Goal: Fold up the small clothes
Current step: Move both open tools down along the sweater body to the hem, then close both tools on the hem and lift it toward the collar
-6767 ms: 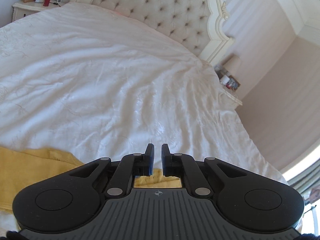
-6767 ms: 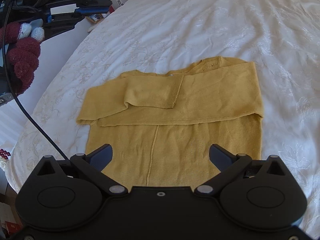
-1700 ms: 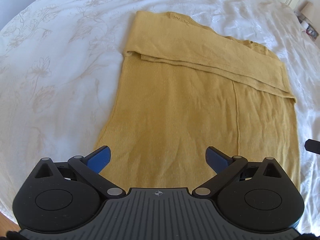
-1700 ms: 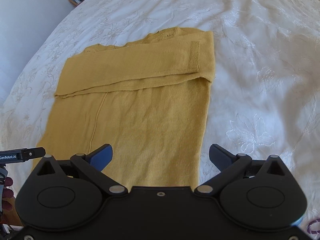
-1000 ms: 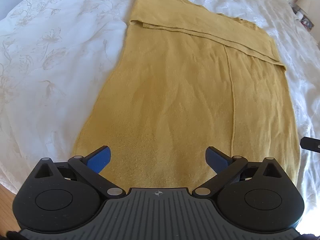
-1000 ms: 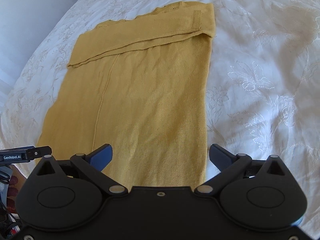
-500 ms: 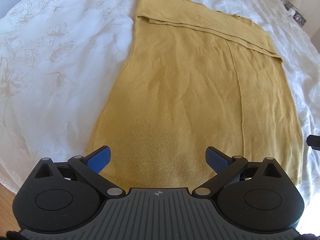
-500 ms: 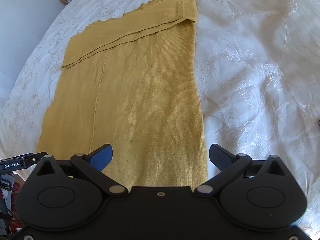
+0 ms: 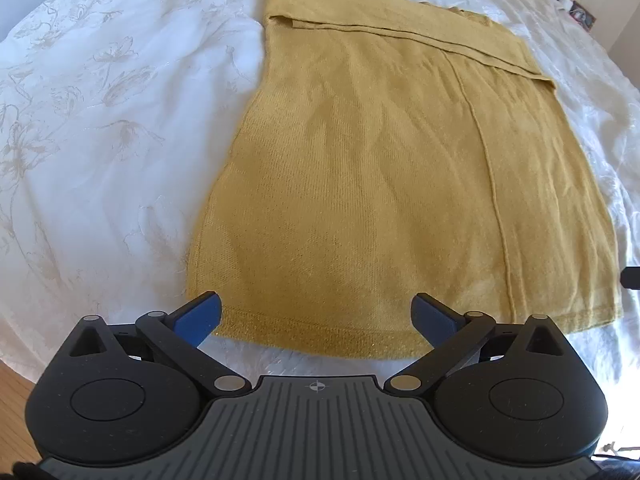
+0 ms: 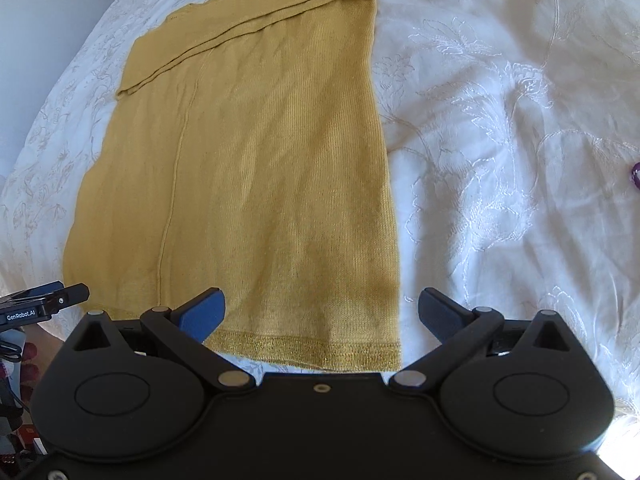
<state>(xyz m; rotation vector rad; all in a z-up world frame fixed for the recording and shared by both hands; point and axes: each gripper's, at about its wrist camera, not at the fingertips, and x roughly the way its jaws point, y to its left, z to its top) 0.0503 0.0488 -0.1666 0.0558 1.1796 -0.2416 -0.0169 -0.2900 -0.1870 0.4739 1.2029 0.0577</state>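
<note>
Fingers spread wide on both your grippers, holding nothing: left gripper (image 9: 316,316) and right gripper (image 10: 322,312) hover at the near hem | yellow sweater (image 9: 400,176) lies flat on the bed, sleeves folded across its far end | white embroidered bedspread (image 10: 500,140) around it | left gripper's tip shows in your right view.

I see bare white embroidered bedspread (image 9: 100,128) on both sides of the flat mustard-yellow knitted sweater (image 9: 380,168), open for passing; near its hem corner the other black gripper's tip (image 10: 48,300) narrows the way
</note>
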